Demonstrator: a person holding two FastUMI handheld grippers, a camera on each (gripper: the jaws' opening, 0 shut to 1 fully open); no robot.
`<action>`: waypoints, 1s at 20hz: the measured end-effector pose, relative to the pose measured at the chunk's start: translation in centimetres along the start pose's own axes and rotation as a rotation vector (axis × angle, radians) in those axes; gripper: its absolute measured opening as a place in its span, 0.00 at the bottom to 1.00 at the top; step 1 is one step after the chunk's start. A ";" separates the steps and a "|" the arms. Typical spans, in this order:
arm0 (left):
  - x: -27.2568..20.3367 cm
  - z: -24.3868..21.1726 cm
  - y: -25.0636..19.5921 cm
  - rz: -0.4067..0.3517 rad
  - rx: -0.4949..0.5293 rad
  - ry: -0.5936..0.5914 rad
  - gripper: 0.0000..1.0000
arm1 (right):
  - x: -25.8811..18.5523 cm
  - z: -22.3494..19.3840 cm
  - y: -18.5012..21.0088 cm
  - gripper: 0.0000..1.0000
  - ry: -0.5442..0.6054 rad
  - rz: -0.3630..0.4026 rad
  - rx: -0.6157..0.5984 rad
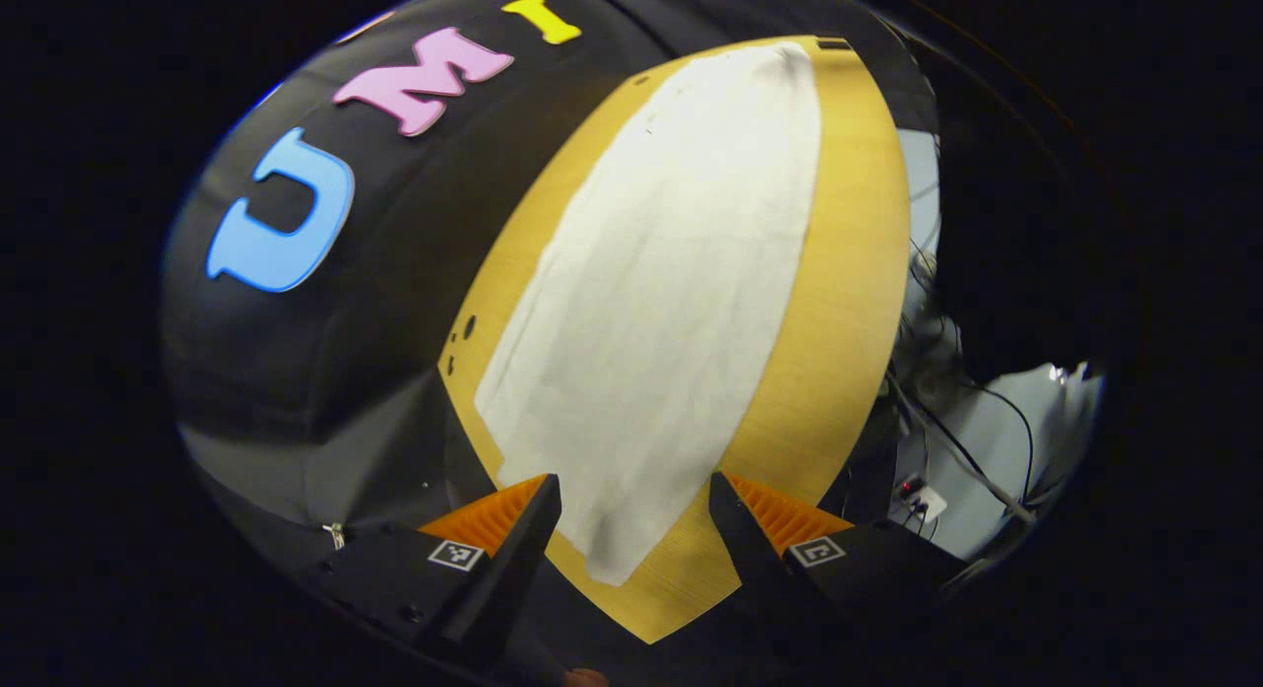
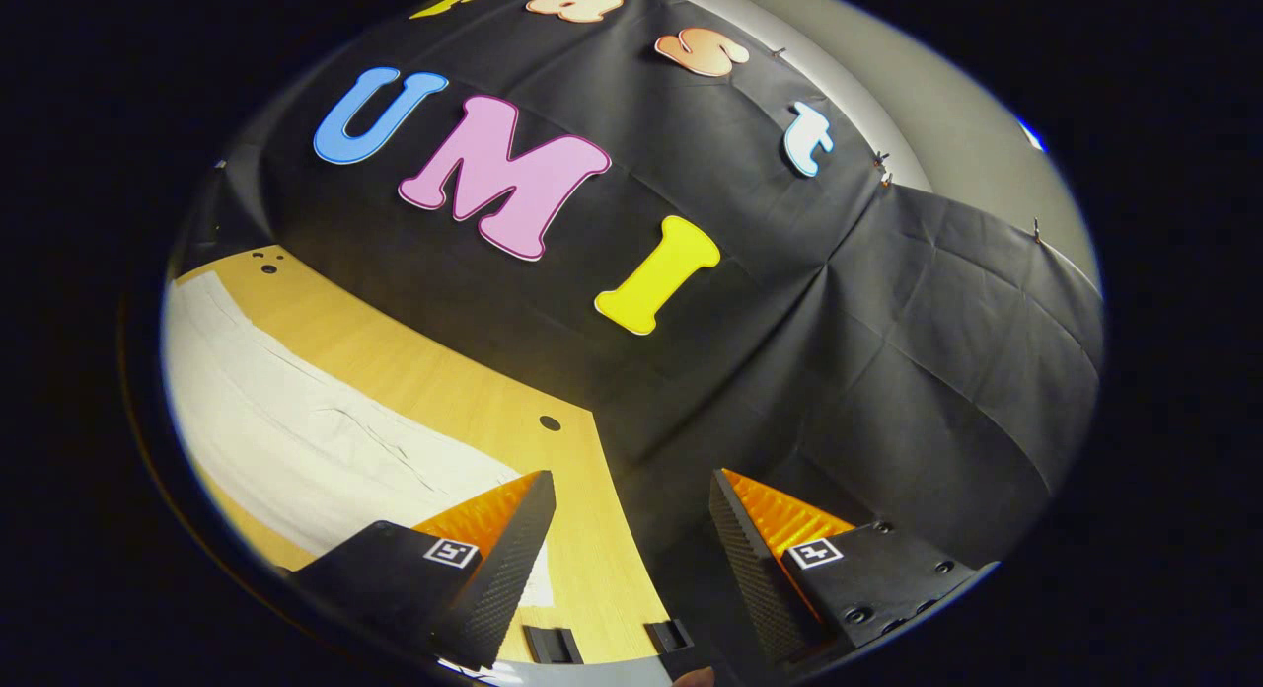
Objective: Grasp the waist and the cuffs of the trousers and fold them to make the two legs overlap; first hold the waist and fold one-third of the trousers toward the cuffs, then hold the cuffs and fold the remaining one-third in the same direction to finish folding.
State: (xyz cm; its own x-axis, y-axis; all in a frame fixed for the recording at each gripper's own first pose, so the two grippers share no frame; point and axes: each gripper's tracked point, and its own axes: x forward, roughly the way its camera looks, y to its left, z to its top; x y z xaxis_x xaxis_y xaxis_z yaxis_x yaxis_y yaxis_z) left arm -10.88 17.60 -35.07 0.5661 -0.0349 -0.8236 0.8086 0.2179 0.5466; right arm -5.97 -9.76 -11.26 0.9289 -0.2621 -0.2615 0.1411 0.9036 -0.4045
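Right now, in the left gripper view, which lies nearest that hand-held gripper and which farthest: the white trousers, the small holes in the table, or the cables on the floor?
1. White trousers: their near end lies between the open fingers of the left hand-held gripper.
2. Cables: right, beyond the table edge.
3. Small holes: left, on the table; too close to the cables to rank firmly.

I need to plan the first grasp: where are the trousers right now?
The trousers lie flat along the wooden table, stretching ahead of the open left gripper; in the right gripper view they sit at the left.
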 end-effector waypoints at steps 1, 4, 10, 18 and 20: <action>0.7 -0.3 -0.4 -0.017 0.022 0.013 0.96 | -0.1 0.0 -0.2 0.97 0.003 -0.002 -0.004; 2.1 -0.3 0.0 -0.017 0.073 0.034 0.95 | -0.4 -0.3 -0.6 0.97 0.006 -0.013 -0.015; 6.4 1.0 3.4 -0.037 0.106 0.104 0.91 | -0.5 -2.1 -0.8 0.97 0.026 -0.015 -0.075; 9.0 1.3 2.8 -0.257 0.105 0.233 0.08 | 3.1 -9.0 3.2 0.97 0.056 0.244 -0.378; 9.1 1.3 2.9 -0.287 0.064 0.257 0.07 | 4.5 -11.4 4.8 0.97 0.053 0.327 -0.469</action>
State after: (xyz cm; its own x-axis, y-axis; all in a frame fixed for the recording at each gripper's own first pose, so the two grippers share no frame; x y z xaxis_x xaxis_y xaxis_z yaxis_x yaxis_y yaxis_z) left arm -3.18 16.59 -40.80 0.2634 0.1621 -0.9510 0.9412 0.1732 0.2902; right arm -5.01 -10.45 -24.32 0.8787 -0.0214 -0.4769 -0.3292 0.6963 -0.6378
